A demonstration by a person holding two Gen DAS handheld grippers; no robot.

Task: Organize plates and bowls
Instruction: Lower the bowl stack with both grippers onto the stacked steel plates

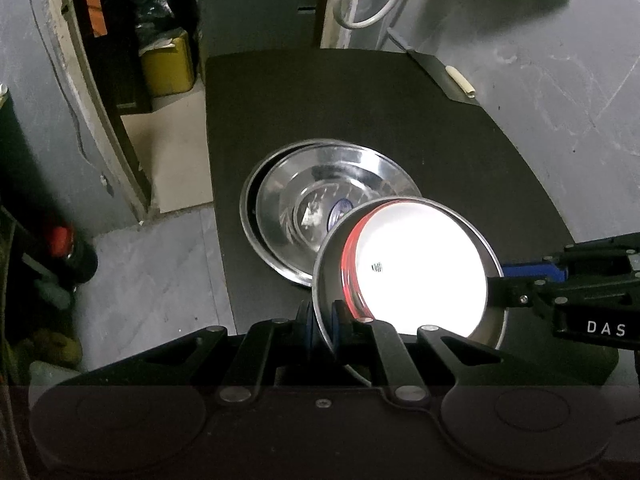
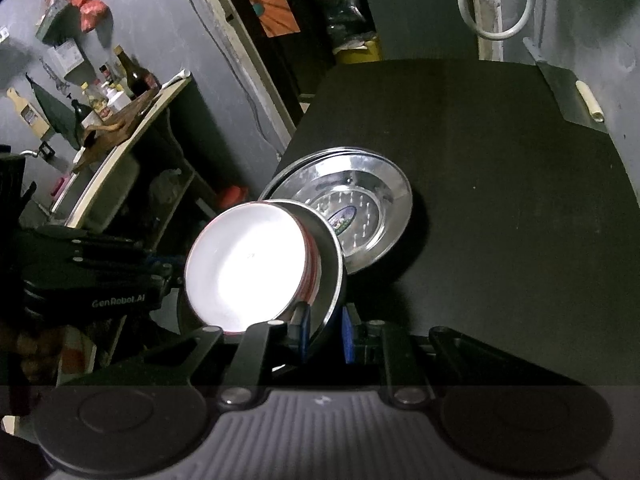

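Home kitchen, bottles (image 2: 120, 80) on counter (image 2: 132, 136)

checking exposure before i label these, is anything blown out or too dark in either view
Left wrist view: the white bowl inside the steel bowl is blown out, its surface detail lost; the left side of the room is very dark. Right wrist view: the same white bowl glares, and the black table shows almost no texture.

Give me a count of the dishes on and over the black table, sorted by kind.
Steel plates stacked on the black table: 2, the lower one showing only as a rim.
Steel bowls held by both grippers, left gripper, right gripper: 1.
White bowls with a red outside, nested in the steel bowl: 1.
Total: 4
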